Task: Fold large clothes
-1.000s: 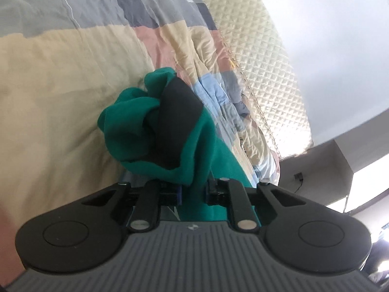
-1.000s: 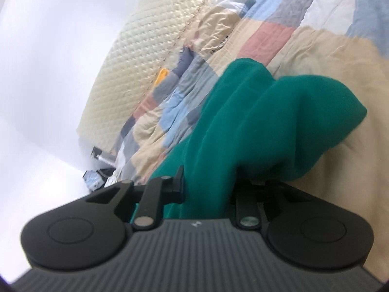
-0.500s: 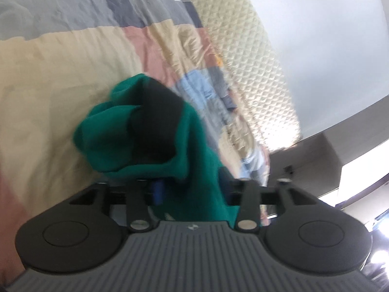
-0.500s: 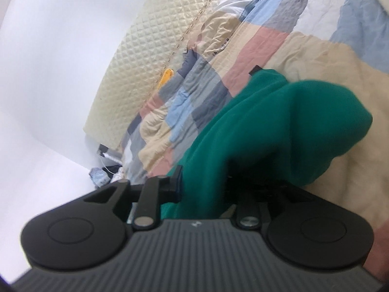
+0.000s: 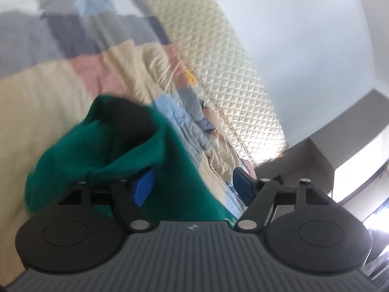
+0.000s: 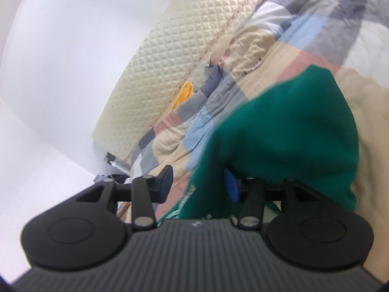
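Note:
A green garment (image 5: pixel 102 150) with a black lining patch lies bunched on the patchwork bed cover (image 5: pixel 36 97). My left gripper (image 5: pixel 192 187) is opening. Its blue pads (image 5: pixel 143 187) stand wide apart, and the cloth drapes over the left one and hangs loose between them. In the right wrist view the same green garment (image 6: pixel 279 131) hangs in a thick fold over the right finger. My right gripper (image 6: pixel 198 185) is opening too. The cloth lies against the right pad (image 6: pixel 231 187), while the left pad stands clear of it.
A cream quilted headboard (image 5: pixel 233 82) and a white wall run along the bed's far side. A yellow object (image 6: pixel 184 92) lies where the cover meets the quilted headboard (image 6: pixel 175 56). Dark clutter sits at the bed's far end (image 6: pixel 114 168).
Both grippers went from shut on the green garment to jaws apart. Both views have lifted and pulled back, and the garment sags lower between the fingers.

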{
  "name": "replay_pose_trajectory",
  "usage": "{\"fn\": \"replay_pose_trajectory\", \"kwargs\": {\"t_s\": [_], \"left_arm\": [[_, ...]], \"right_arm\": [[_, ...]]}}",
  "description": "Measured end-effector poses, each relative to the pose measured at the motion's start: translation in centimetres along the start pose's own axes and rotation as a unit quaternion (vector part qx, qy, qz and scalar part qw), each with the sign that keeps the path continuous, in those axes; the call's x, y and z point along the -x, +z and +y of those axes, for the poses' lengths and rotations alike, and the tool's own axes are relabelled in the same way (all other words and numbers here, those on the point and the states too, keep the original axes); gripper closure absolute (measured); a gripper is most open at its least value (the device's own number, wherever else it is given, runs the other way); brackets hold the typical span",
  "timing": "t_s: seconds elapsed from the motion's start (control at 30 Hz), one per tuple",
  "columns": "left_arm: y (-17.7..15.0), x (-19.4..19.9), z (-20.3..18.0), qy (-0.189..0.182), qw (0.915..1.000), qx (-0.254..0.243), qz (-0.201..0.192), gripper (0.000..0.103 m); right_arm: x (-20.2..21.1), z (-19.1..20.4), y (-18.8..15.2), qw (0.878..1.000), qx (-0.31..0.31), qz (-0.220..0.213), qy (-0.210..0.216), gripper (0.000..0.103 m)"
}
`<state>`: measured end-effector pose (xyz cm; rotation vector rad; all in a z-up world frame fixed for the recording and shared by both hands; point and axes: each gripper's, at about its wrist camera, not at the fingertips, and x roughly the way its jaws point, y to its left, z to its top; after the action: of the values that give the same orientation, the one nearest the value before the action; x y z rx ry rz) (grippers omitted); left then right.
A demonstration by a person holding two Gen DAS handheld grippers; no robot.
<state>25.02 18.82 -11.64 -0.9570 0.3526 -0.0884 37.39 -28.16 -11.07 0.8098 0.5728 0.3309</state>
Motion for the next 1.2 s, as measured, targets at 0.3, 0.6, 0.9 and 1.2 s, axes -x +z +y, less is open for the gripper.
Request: {"fn": "replay_pose_trajectory", "kwargs": {"t_s": [0.3, 0.6, 0.9, 1.2], "left_arm": [[0.5, -7.3, 0.3, 0.053, 0.9843, -0.168, -0.001, 0.027], [-0.4, -13.5, 3.0, 0.081, 0.9596, -0.270, 0.000, 0.027], [-0.9, -13.3, 2.7, 0.080, 0.9567, -0.280, -0.007, 0.025], [-2.8, -9.5, 0.2, 0.086, 0.9521, -0.293, -0.003, 0.023]], "right_arm": [[-7.0, -1.7, 0.0, 0.994, 0.099, 0.016, -0.029, 0.056], [-13.5, -2.9, -1.6, 0.978, 0.197, 0.021, -0.070, 0.053], [-13.3, -2.8, -1.9, 0.977, 0.197, 0.021, -0.082, 0.053], [-9.5, -0.7, -3.1, 0.968, 0.226, 0.026, -0.108, 0.052]]}}
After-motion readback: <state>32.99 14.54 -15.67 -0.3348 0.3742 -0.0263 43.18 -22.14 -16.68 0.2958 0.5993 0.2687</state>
